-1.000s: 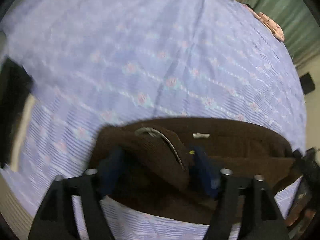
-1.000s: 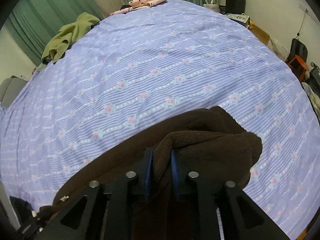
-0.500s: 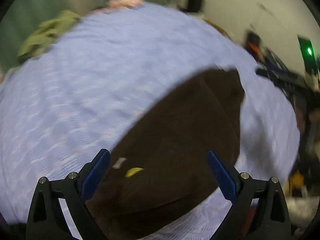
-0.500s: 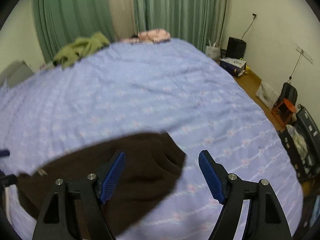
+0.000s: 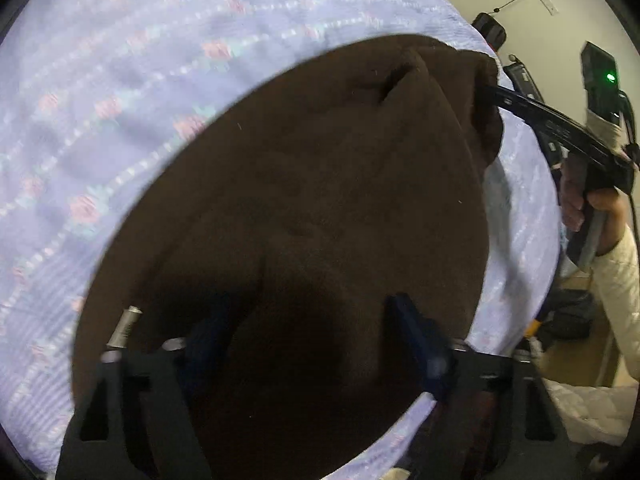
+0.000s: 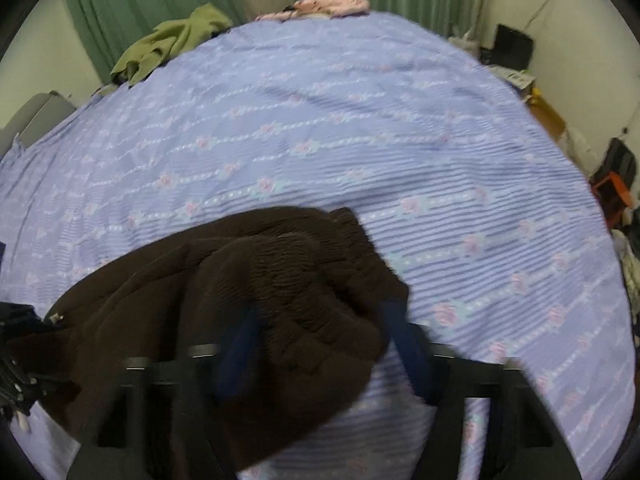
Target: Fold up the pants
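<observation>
The dark brown pants [image 5: 320,208] lie folded in a thick bundle on the lilac flowered bedspread [image 5: 120,92]. My left gripper [image 5: 308,340] is open, its blue pads either side of the near end of the bundle, low over the fabric. My right gripper [image 6: 320,344] is open too, its pads straddling the bunched far end of the pants [image 6: 248,280]. In the left wrist view the right gripper [image 5: 552,124] reaches in from the right, its tips at the bundle's far corner. A small white label [image 5: 124,326] shows at the pants' left edge.
A green garment [image 6: 172,44] and a pink garment [image 6: 328,4] lie at the far end of the bed. Green curtains hang behind. Boxes, a speaker and an orange stool [image 6: 612,192] stand on the floor to the right, past the bed's edge.
Both grippers let go of the pants, lifted away with their jaws wide, and have now come back down over the two ends of the bundle, jaws narrower.
</observation>
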### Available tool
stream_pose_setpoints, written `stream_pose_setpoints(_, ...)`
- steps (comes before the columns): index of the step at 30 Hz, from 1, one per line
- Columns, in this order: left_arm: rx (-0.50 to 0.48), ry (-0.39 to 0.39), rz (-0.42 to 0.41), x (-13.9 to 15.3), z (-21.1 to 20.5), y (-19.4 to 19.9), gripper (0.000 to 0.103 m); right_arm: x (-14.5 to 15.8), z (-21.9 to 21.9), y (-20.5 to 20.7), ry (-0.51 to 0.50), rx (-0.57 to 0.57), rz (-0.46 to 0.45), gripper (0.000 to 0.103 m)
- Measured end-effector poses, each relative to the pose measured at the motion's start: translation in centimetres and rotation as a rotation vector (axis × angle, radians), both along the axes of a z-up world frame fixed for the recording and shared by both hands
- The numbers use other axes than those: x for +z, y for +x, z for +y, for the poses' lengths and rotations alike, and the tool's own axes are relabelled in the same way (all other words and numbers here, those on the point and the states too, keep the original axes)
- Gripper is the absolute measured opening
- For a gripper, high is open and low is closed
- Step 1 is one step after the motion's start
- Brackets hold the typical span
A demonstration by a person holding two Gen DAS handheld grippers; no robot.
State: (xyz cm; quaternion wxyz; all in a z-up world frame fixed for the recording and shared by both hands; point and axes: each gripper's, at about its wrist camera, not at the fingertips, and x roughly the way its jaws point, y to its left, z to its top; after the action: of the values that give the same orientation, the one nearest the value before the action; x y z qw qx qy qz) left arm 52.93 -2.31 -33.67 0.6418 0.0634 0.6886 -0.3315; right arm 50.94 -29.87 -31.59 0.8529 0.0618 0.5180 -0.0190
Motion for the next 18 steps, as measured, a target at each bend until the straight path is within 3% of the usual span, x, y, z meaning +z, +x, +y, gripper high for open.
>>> stream_pose_setpoints(1,-0.006,-0.003,0.006,-0.1,0.1,-0.1,0.04,-0.2,0.0,0.1,-0.013,-0.014,0.014,0.041)
stream_pose_setpoints(3,-0.017,-0.006,-0.007,0.3,0.3,-0.5,0.019,0.2,-0.1,-0.2,-0.019,-0.041,0.005,0.038)
stream_pose_setpoints(4,-0.021,-0.025,-0.018,0.9,0.6,-0.8,0.016,0.7,-0.3,-0.4,-0.025,-0.06,0.003,0.037)
stream_pose_setpoints(8,-0.028,-0.103,-0.143,5.4,1.4,-1.2,0.014,3.6,-0.2,-2.1,-0.113,-0.101,-0.033,0.033)
stream_pose_setpoints(10,-0.004,-0.1,-0.19,6.4,1.5,-0.2,0.014,4.7,-0.2,-1.9,-0.159,-0.101,-0.05,0.033)
stream_pose_setpoints(18,0.163,0.003,-0.105,1.4,2.0,5.4,0.015,2.0,-1.1,5.3,-0.153,-0.067,0.024,0.031)
